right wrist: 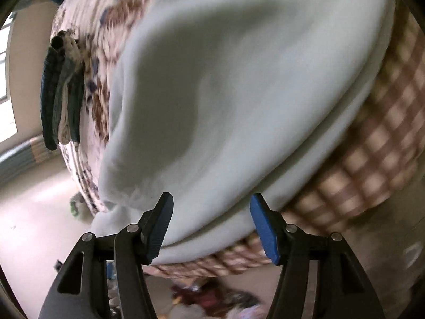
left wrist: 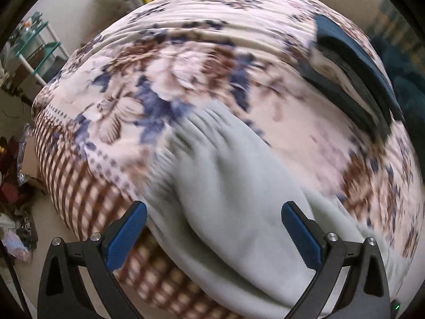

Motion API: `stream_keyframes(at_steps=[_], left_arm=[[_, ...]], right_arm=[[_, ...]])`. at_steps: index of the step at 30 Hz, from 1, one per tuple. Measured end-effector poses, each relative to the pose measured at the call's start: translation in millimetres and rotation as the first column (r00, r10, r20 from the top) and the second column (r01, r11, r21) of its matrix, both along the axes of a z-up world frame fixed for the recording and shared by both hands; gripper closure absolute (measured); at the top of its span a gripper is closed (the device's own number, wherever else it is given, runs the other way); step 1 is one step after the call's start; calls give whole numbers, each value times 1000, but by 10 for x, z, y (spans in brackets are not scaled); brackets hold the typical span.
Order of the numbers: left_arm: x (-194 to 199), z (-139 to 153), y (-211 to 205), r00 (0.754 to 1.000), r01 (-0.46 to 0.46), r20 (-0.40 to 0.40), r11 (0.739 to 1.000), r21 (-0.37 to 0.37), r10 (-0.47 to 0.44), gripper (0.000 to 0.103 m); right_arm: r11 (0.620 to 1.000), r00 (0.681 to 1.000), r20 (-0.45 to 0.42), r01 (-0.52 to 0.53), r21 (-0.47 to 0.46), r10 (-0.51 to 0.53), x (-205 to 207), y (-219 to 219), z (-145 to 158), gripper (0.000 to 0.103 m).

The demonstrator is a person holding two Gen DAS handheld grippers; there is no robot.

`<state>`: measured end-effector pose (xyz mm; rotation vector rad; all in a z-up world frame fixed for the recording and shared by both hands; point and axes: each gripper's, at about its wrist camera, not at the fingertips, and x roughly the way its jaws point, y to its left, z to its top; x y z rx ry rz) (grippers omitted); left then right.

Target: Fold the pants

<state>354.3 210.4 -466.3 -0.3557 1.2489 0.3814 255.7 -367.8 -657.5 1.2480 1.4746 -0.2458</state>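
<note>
Pale grey-green pants (left wrist: 233,199) lie on a bed with a floral and checked cover (left wrist: 164,61); a ribbed end points toward the bed's middle. My left gripper (left wrist: 212,236) is open, its blue pads on either side of the pants near the bed's edge, not clamped on them. In the right wrist view the pants (right wrist: 239,93) lie in layers along the checked edge. My right gripper (right wrist: 211,226) is open, its fingers straddling the layered edge of the pants. Both views are blurred by motion.
A stack of folded dark and light clothes (left wrist: 356,79) lies on the bed beyond the pants; it also shows in the right wrist view (right wrist: 61,93). A shelf rack (left wrist: 34,50) stands by the wall. Clutter lies on the floor (right wrist: 212,300) below the bed's edge.
</note>
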Motion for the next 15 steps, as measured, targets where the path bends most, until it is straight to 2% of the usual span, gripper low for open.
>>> stream_keyframes(at_steps=[4, 5, 6, 7, 8, 9, 12, 15], left_arm=[[189, -140, 269, 999, -20, 34, 997, -76, 22, 3], [216, -177, 309, 998, -26, 46, 995, -100, 31, 21], [240, -214, 345, 997, -28, 61, 992, -127, 36, 55], [267, -260, 362, 997, -25, 66, 988, -154, 35, 65], [267, -274, 376, 997, -22, 72, 986, -166, 34, 69], [220, -234, 376, 995, -18, 97, 985, -169, 35, 77], [3, 41, 398, 989, -17, 145, 986, -167, 42, 80], [-433, 345, 560, 982, -57, 168, 983, -175, 87, 80]], right_arm=[[997, 997, -6, 81, 12, -81, 52, 319, -269, 41], [994, 994, -3, 105, -9, -105, 55, 333, -327, 51], [992, 992, 3, 124, -18, -124, 41, 327, -345, 72], [989, 989, 1, 146, -39, -146, 30, 323, -375, 83], [986, 988, -2, 157, -48, -157, 12, 313, -383, 91], [984, 985, 4, 171, -47, -171, 13, 313, -377, 93], [988, 992, 45, 120, -101, -116, 2, 375, -135, 94], [988, 994, 95, 69, -136, -56, 35, 437, 185, 95]])
